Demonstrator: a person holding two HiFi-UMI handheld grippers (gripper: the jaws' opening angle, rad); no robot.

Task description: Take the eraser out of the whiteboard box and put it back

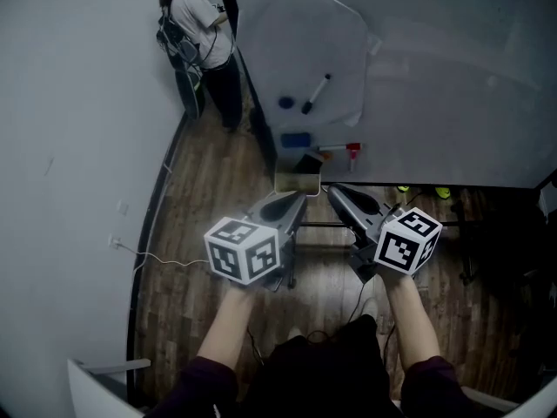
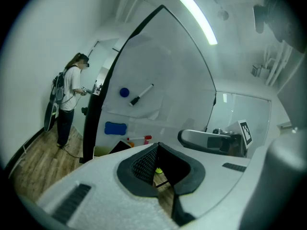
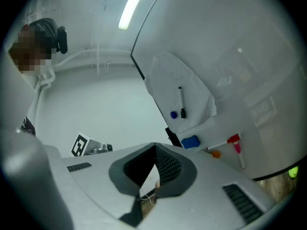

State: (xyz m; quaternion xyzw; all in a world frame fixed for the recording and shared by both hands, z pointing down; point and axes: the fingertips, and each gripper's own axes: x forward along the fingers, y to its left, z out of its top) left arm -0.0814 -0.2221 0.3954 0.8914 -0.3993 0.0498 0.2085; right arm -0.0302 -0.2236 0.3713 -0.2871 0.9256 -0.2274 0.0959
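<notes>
A blue eraser sticks to the whiteboard just above an open tan box at the board's lower edge. A dark flat thing leans in that box. My left gripper is shut and empty, a little short of the box. My right gripper is beside it, jaws together, holding nothing. The left gripper view shows the eraser ahead to the left of the left gripper. The right gripper view has the eraser just right of the right gripper.
A black marker and a blue magnet sit on a white sheet on the board. A red marker lies right of the eraser. A person stands at the far left corner. A cable runs over the wooden floor.
</notes>
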